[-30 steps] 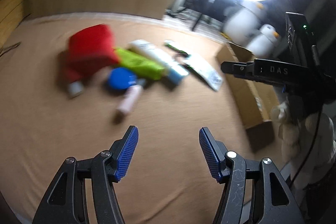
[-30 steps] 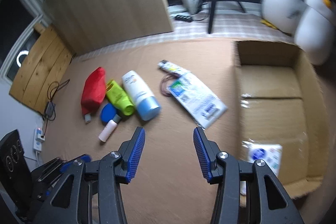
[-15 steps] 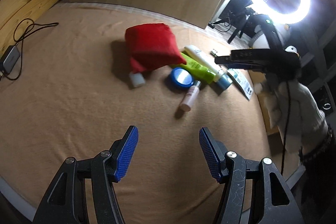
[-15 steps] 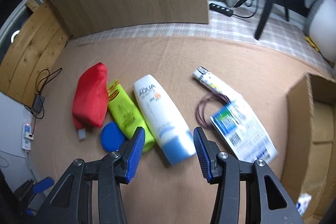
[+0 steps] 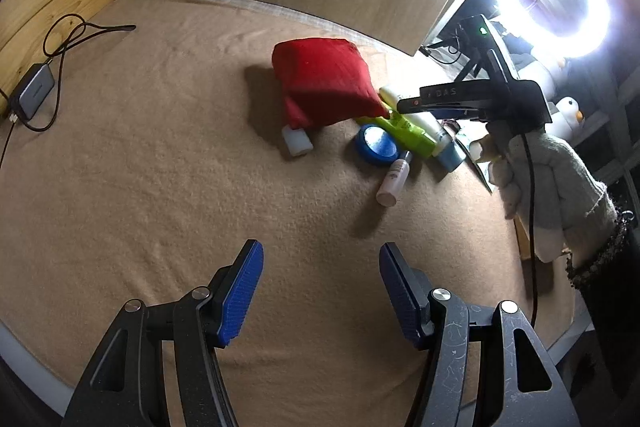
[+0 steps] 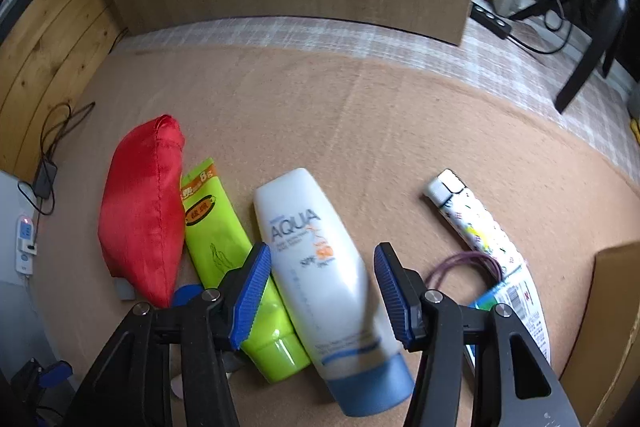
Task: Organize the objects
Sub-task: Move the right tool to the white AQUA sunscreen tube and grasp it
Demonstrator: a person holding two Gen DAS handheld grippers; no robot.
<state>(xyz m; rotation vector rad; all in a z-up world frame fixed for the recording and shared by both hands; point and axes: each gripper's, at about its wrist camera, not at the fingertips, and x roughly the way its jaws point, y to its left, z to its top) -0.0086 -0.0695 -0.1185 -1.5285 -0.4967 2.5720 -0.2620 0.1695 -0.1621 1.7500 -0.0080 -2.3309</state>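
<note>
On the tan cloth lie a red pouch [image 6: 142, 223], a lime-green tube [image 6: 228, 259], a white sunscreen tube [image 6: 320, 267] with a blue cap, a printed white tube [image 6: 476, 227] and a flat blue-and-white packet [image 6: 520, 303]. My right gripper [image 6: 320, 291] hangs just above the sunscreen tube, its jaws opening and straddling it without pressing. The left wrist view also shows the red pouch [image 5: 324, 83], a blue round lid [image 5: 376, 145] and a small pale bottle [image 5: 394, 179]. My left gripper [image 5: 320, 291] is open over bare cloth in front of them, nothing between its fingers.
A cardboard box [image 6: 608, 311] edge stands at the right. A purple hair tie [image 6: 460, 267] lies by the packet. A charger and cable [image 5: 36, 87] rest at the far left. A gloved hand [image 5: 552, 187] holds the right gripper. A wooden board stands behind.
My right gripper came down and closer, so the sunscreen tube now sits between its jaws, which stand a little wider. The left view swung left in the first half second, then held.
</note>
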